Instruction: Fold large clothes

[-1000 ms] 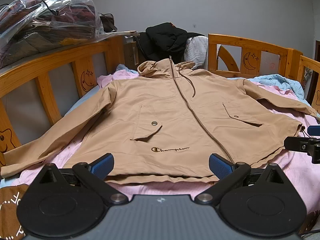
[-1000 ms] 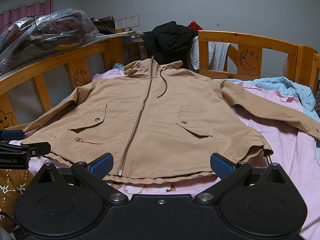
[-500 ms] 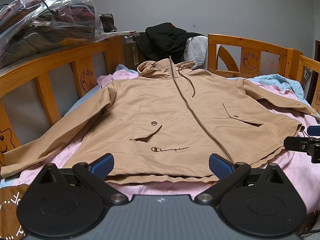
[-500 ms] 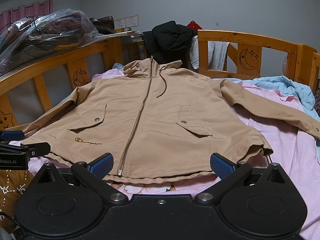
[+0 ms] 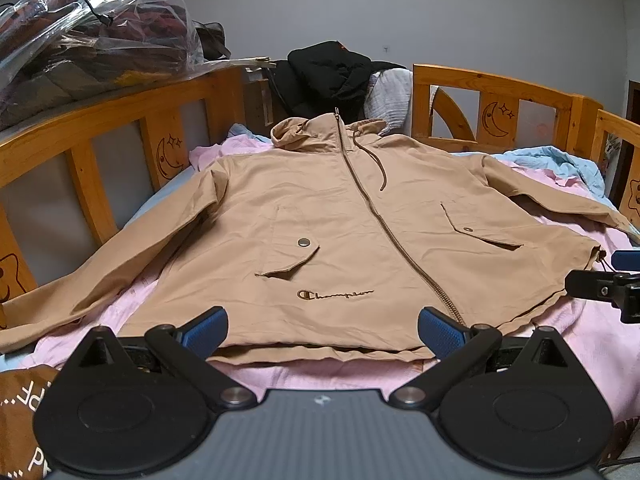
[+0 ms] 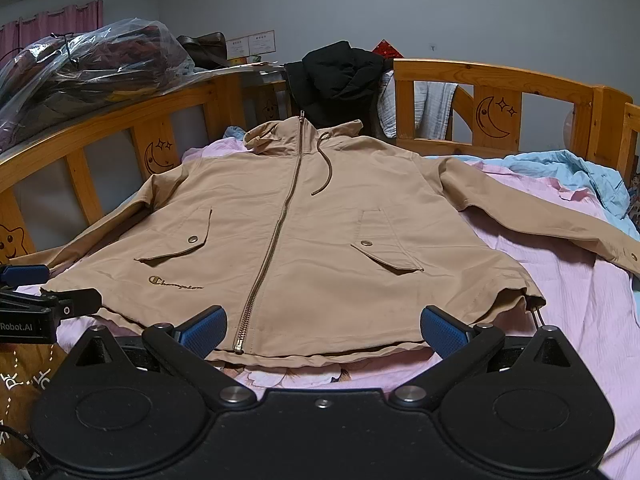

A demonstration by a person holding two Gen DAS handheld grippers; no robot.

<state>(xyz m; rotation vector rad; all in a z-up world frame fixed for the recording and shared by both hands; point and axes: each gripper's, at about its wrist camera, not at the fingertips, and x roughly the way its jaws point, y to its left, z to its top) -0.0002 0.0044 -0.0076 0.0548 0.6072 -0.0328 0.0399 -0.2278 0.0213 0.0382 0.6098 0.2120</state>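
Observation:
A tan hooded zip jacket [image 5: 352, 216] lies flat and face up on a pink sheet, zipped, sleeves spread out to both sides; it also shows in the right wrist view [image 6: 304, 232]. My left gripper [image 5: 322, 330] is open and empty just in front of the jacket's hem, left of the zipper. My right gripper [image 6: 322, 330] is open and empty in front of the hem, right of the zipper. Each gripper shows at the edge of the other's view: the right one [image 5: 608, 280], the left one [image 6: 36, 292].
A wooden bed rail [image 5: 120, 128] with moon carvings runs along the left and far side. A black garment [image 5: 332, 76] hangs on the rail behind the hood. A plastic bag of clothes [image 5: 88, 44] sits at upper left. A blue cloth [image 6: 580, 172] lies at right.

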